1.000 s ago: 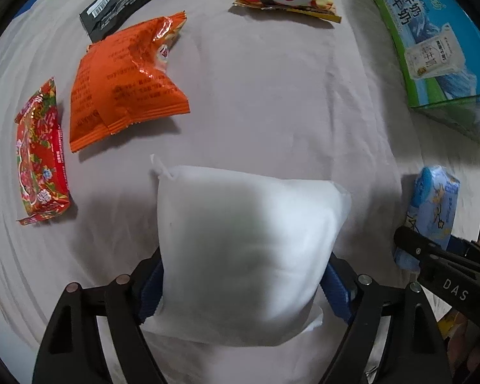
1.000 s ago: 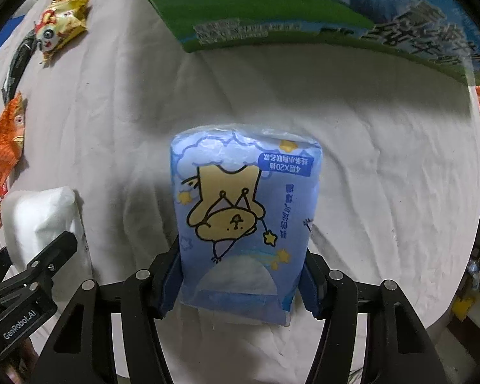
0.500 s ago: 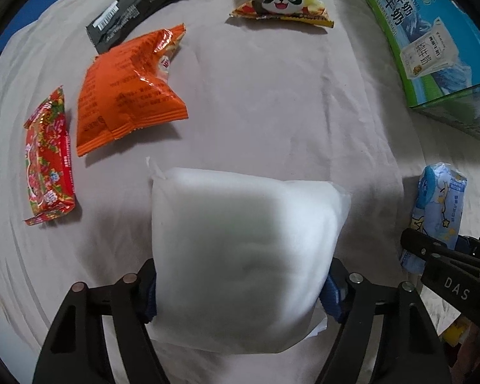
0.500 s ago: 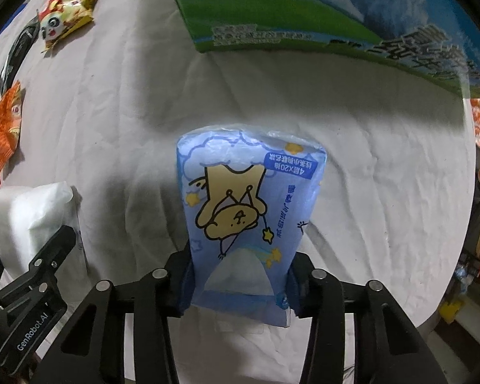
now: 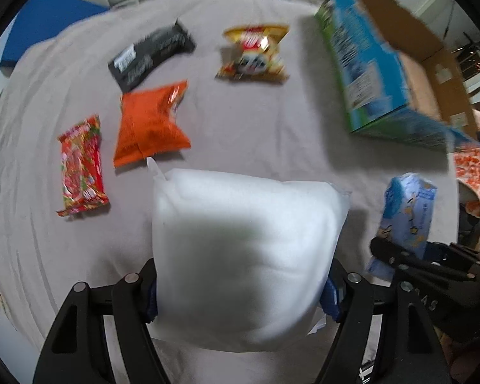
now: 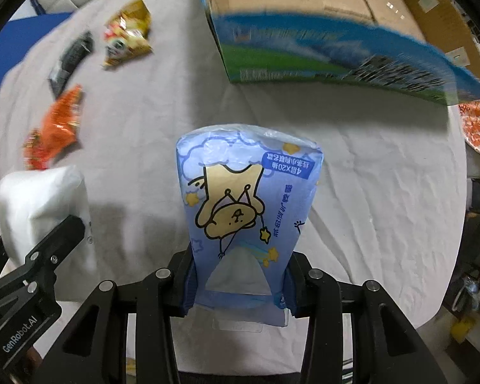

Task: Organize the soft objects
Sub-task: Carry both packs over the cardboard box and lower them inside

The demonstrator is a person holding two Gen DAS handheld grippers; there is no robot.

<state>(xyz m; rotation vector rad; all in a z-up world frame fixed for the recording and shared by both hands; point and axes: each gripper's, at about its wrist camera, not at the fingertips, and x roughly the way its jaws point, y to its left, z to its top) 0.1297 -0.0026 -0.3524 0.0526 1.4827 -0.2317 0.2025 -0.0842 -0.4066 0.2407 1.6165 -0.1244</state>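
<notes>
While the left gripper (image 5: 240,291) pinches a white pack (image 5: 243,256) at lower centre of its frame, the right gripper (image 6: 240,283) clamps a blue tissue pack (image 6: 246,211) mid-frame, with the open box (image 6: 336,32) at upper right.

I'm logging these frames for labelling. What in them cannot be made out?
- Left wrist view: motion blur makes the print on the black wrapper and the yellow snack bag unreadable.
- Left wrist view: the white soft pack hides the left tool pads and the cloth beneath.
- Right wrist view: the open blue-green cardboard box floor is partly cut off by the edge.
- Right wrist view: the blue cartoon tissue pack hides the right tool pads.
</notes>
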